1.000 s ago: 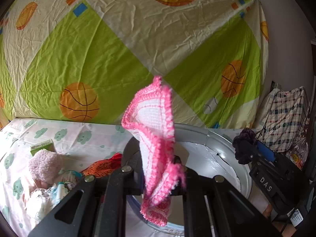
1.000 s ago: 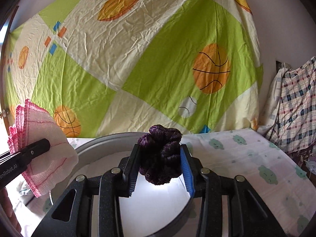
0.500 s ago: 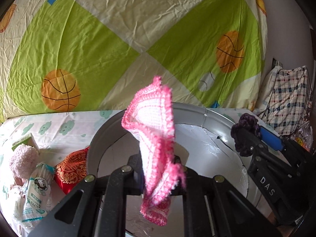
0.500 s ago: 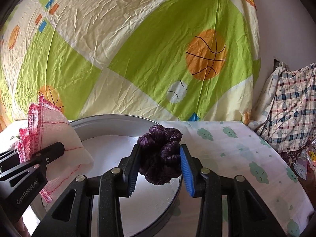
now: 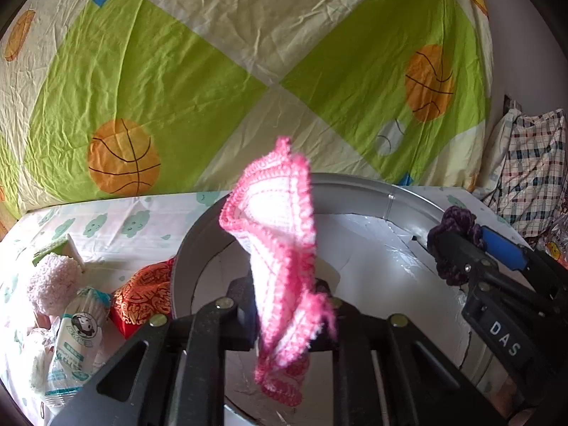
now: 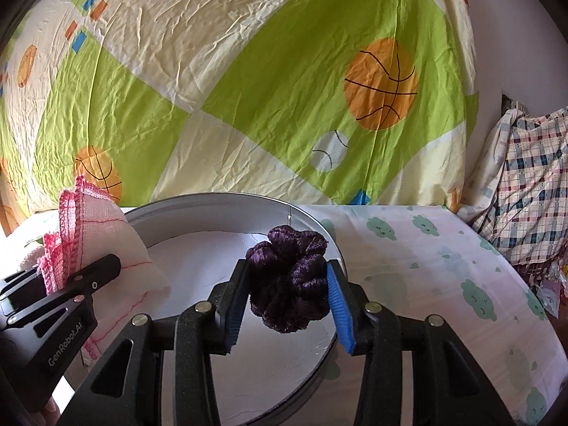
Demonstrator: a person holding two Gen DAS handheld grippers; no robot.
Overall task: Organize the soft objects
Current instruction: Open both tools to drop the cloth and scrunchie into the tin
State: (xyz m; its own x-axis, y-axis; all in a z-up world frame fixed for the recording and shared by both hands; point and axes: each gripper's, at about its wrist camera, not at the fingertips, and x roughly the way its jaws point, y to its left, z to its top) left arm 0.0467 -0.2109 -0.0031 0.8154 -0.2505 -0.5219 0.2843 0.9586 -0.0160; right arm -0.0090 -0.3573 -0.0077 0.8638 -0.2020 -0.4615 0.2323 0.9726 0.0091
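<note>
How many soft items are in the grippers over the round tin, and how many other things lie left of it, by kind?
Pink-edged cloth, in the left gripper: 1
Purple scrunchie, in the right gripper: 1
Pink fluffy item: 1
Red patterned pouch: 1
White printed packet: 1
Total: 5

1. A wrinkled sheet in green and cream, printed with orange basketballs, hangs across the back.
2. A plain pale wall shows at the right.
3. Checked fabric is heaped in the right corner.
4. A cloud-print cloth covers the surface below, brightly lit.
</note>
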